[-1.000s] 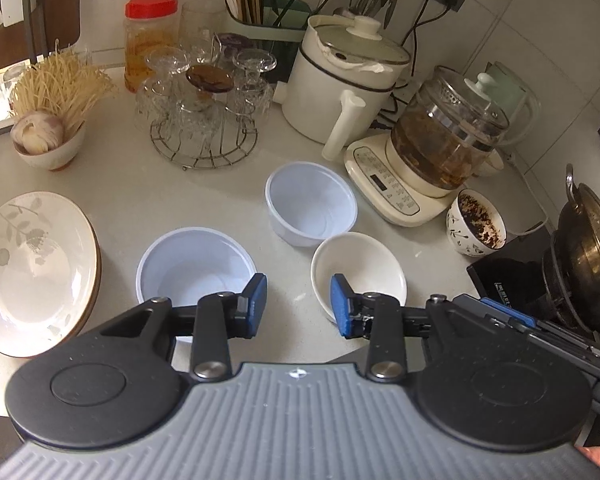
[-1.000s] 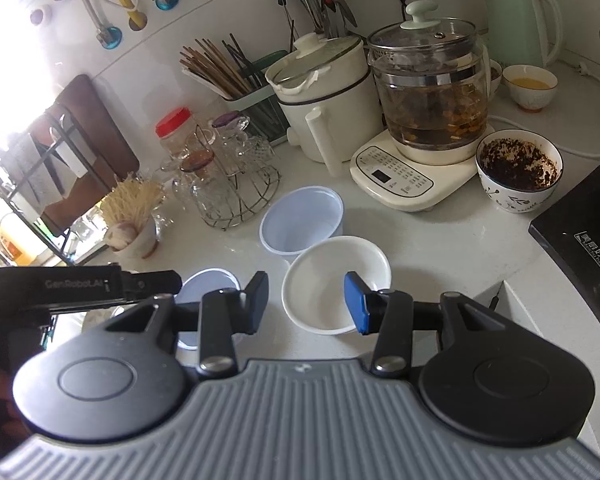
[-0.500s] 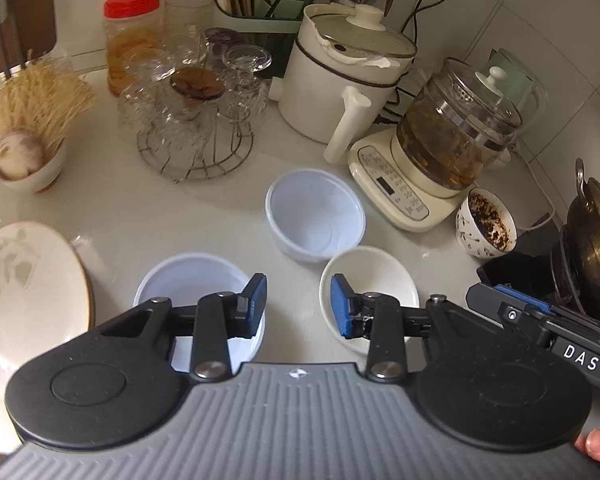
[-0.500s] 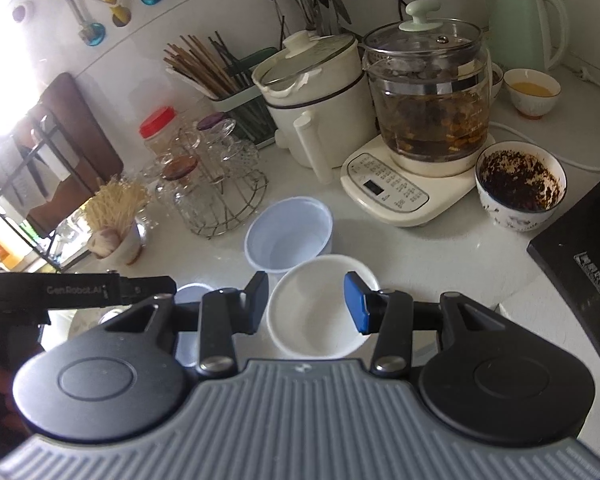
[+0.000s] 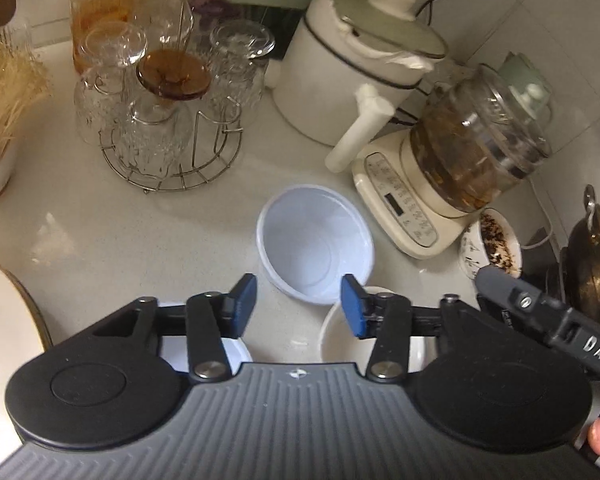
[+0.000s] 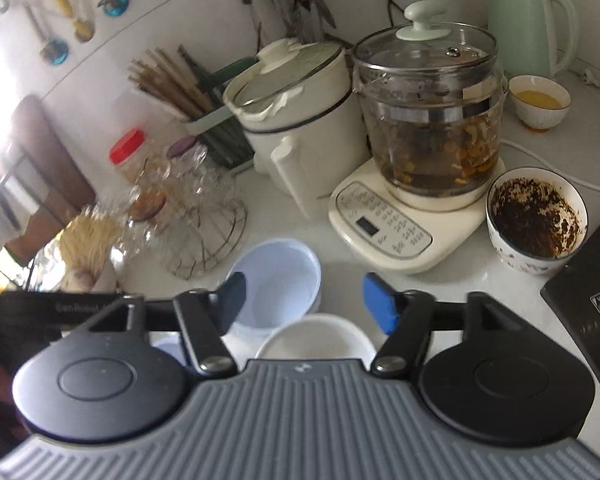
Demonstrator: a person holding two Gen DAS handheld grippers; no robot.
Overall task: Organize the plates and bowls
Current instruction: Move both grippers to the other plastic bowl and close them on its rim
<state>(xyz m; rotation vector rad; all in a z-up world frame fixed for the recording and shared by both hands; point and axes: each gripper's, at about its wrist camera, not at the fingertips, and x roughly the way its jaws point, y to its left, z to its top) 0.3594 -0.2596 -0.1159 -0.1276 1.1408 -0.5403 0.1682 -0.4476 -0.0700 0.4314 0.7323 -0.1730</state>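
White bowl (image 6: 316,336) half hidden behind right tool (image 6: 304,300); plate (image 5: 4,320) cropped.

My left gripper body hides most of the near white bowl (image 5: 332,336) and blue-white bowl (image 5: 236,354); plate (image 5: 4,320) cut by left edge; glass rack (image 6: 188,208) blurred.

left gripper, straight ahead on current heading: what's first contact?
Likely the pale blue plastic bowl, which sits dead ahead of the open left gripper. Height is unclear, so its fingers might clear the rim and pass over it.
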